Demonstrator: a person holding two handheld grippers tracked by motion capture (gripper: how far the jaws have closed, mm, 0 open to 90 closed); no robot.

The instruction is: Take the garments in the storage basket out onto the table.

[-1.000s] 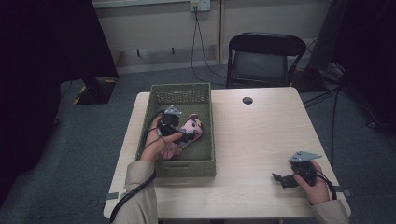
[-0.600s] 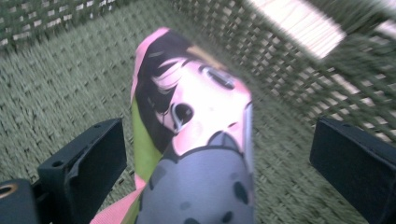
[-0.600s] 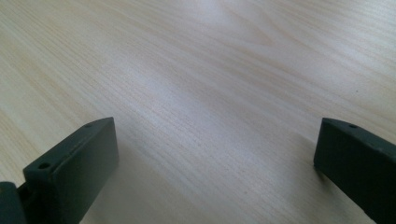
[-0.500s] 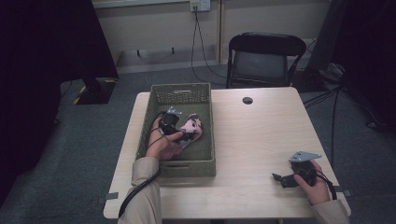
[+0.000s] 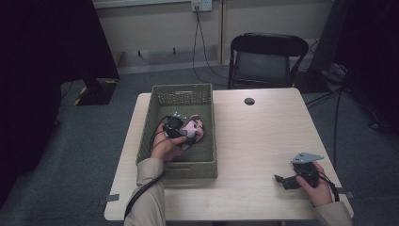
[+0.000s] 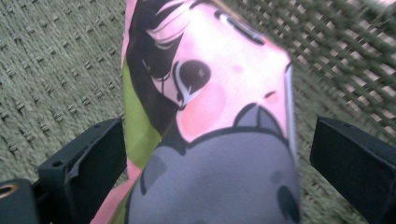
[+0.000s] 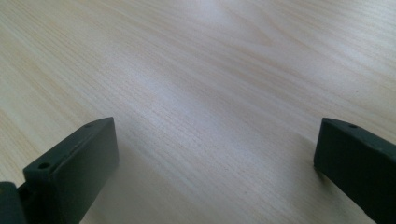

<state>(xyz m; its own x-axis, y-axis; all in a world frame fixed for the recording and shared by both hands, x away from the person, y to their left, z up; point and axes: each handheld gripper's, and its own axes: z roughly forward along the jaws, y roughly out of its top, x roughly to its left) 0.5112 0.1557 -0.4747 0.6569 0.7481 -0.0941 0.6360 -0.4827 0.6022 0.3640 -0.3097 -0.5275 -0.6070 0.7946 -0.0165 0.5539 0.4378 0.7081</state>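
Note:
A pink soft item [image 5: 195, 128] printed with a cartoon face, with grey and green patches, lies in the green woven basket [image 5: 193, 168] at the table's left. My left gripper [image 5: 186, 134] is down inside the basket. In the left gripper view the pink item [image 6: 224, 84] sits between the black jaws of the left gripper [image 6: 215, 125], which stands open around it with a small gap on the right side. My right gripper [image 5: 281, 181] hovers low over the bare wood near the front right corner. It is open [image 7: 215, 123] with nothing between its jaws.
The light wooden table [image 5: 263, 141] carries a small black round disc [image 5: 249, 101] near its far edge. A black folding chair [image 5: 263, 61] stands behind the table. Cables run over the grey carpet at the right.
The left hand has shifted slightly inside the basket, toward the pink item. The right gripper has stayed where it was.

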